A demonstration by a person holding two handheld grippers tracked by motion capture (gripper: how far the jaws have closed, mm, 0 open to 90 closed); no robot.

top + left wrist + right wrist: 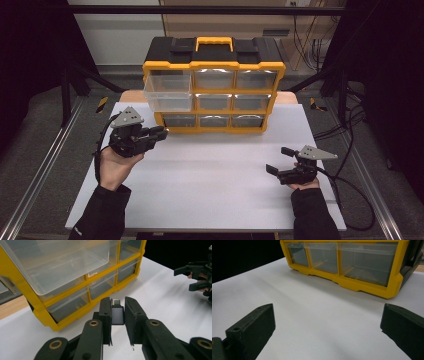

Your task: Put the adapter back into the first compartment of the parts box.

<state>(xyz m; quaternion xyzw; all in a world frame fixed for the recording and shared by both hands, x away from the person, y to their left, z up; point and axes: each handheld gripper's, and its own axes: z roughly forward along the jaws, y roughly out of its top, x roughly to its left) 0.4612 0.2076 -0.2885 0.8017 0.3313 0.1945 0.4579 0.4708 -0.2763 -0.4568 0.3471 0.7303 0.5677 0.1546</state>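
Yellow and black, the organizer (214,82) stands at the far edge of the white table (210,175), its top-left drawer (168,93) pulled out toward me; I see the clear drawer empty from the high view.

My left gripper (159,133) sits just below and in front of that open drawer, its tips close to the organizer's lower left corner; in the left gripper view (117,312) its jaws stand nearly together, pinching a small grey adapter (117,315) with a metal plug end pointing forward between the pads; the drawer (62,262) hangs above and ahead of the jaws, to their left, with the smaller closed drawers beyond the adapter.

My right gripper (280,161) rests low over the table, well apart from the organizer and off to its right front; its jaws are spread wide with nothing between them; in the right gripper view (327,322) bare white table (317,315) lies between the two black jaws, and the organizer's bottom row (342,260) sits ahead of them; the same gripper (197,275) appears far off to the right in the left gripper view, spread as well.

A hand (116,167) in a dark sleeve grips the left tool from beneath.
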